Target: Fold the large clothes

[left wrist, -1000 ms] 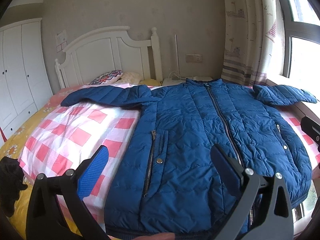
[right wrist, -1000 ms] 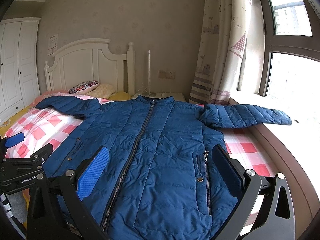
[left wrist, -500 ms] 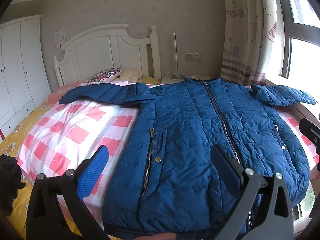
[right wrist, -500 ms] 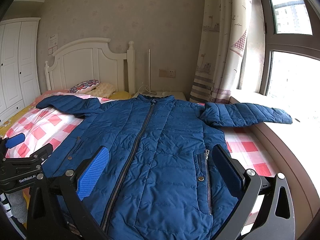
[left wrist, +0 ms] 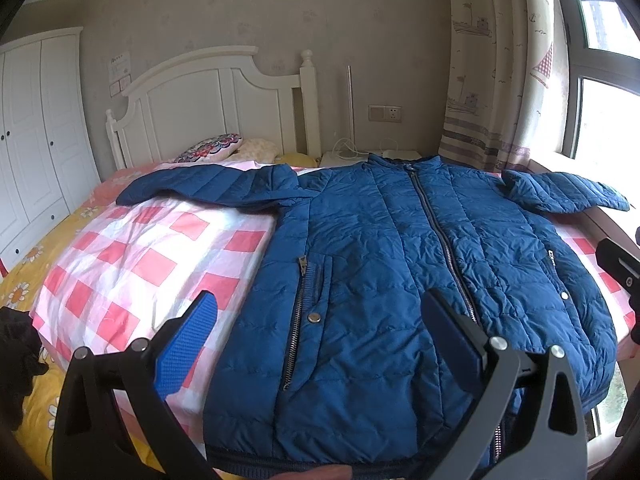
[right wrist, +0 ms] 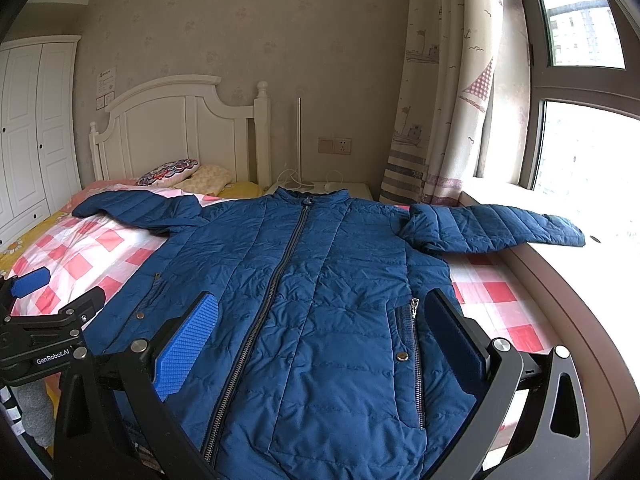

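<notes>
A large blue quilted jacket lies flat, zipped, front up, on the pink checked quilt; it also shows in the right wrist view. Its left sleeve stretches toward the headboard side, its right sleeve reaches the windowsill. My left gripper is open and empty above the jacket's lower left front. My right gripper is open and empty above the lower right front. The left gripper's body shows at the right wrist view's left edge.
A white headboard with pillows stands at the far end. A white wardrobe is on the left. The window, curtain and sill run along the right. A dark cloth lies at the bed's near left.
The left wrist view has lifted and pulled back slightly, so the jacket sits a little lower in frame. The right gripper barely moved. Both stay open.
</notes>
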The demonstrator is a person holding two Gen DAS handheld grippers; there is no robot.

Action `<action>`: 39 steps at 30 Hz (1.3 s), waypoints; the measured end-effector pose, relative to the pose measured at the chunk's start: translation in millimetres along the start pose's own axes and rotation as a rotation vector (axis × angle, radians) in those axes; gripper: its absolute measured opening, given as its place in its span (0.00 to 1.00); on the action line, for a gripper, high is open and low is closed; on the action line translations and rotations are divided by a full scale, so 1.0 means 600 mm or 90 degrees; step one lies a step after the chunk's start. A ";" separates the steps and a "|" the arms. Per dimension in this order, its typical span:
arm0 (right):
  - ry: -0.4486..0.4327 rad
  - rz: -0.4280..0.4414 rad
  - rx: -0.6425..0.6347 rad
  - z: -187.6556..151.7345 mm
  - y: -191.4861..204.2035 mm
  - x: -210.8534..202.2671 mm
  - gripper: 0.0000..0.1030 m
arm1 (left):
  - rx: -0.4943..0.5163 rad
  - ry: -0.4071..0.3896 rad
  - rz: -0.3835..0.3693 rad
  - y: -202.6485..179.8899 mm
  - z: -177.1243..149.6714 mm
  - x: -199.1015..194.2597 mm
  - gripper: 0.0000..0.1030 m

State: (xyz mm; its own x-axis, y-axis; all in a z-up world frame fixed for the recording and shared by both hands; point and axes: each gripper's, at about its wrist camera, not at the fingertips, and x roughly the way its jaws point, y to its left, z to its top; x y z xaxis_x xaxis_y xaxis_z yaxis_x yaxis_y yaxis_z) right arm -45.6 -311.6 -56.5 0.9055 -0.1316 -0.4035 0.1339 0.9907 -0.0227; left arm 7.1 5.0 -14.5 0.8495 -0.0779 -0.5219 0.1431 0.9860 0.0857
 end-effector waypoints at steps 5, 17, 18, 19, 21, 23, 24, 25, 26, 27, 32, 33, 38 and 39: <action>0.001 0.000 0.000 0.000 0.000 0.001 0.96 | 0.000 -0.001 -0.001 -0.003 -0.001 -0.001 0.98; 0.001 -0.001 0.004 -0.002 0.001 0.000 0.96 | -0.008 0.000 -0.011 -0.001 0.003 -0.006 0.98; 0.001 -0.001 0.004 -0.003 0.003 0.000 0.96 | -0.008 0.000 -0.011 0.000 0.003 -0.006 0.98; 0.002 -0.001 0.004 -0.002 0.001 0.001 0.96 | -0.008 0.000 -0.011 0.000 0.002 -0.006 0.98; 0.001 -0.007 0.000 -0.003 0.001 0.002 0.96 | -0.006 0.002 -0.012 -0.002 0.004 -0.004 0.98; 0.002 -0.016 -0.003 -0.001 -0.008 0.012 0.96 | -0.003 0.013 -0.015 -0.004 0.014 0.011 0.98; 0.008 -0.015 -0.003 0.000 -0.016 0.022 0.96 | 0.004 0.024 -0.016 -0.008 0.021 0.025 0.98; 0.022 -0.012 0.004 0.001 -0.030 0.038 0.96 | 0.013 0.039 -0.016 -0.011 0.030 0.045 0.98; 0.038 -0.016 0.015 0.002 -0.045 0.056 0.96 | 0.023 0.061 -0.017 -0.015 0.040 0.070 0.98; 0.050 -0.024 0.024 0.005 -0.059 0.071 0.96 | 0.034 0.088 -0.020 -0.020 0.050 0.098 0.98; 0.132 -0.097 0.111 0.025 -0.183 0.185 0.96 | 0.068 0.215 -0.030 -0.035 0.097 0.270 0.98; 0.150 -0.107 0.134 0.029 -0.212 0.211 0.96 | 0.068 0.222 -0.017 -0.036 0.102 0.299 0.98; 0.217 -0.160 0.218 0.043 -0.328 0.329 0.96 | 0.037 0.237 0.020 -0.023 0.108 0.419 0.98; 0.224 -0.168 0.239 0.046 -0.351 0.352 0.96 | 0.021 0.247 0.013 -0.016 0.102 0.436 0.98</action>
State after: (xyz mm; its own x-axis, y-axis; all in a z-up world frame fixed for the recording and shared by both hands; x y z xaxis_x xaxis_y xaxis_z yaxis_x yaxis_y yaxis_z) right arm 128.5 -548.8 -111.8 0.6423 -0.2894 -0.7097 0.5282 0.8381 0.1363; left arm 259.1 -33.9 -99.6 0.5984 0.0086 -0.8012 0.1501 0.9810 0.1226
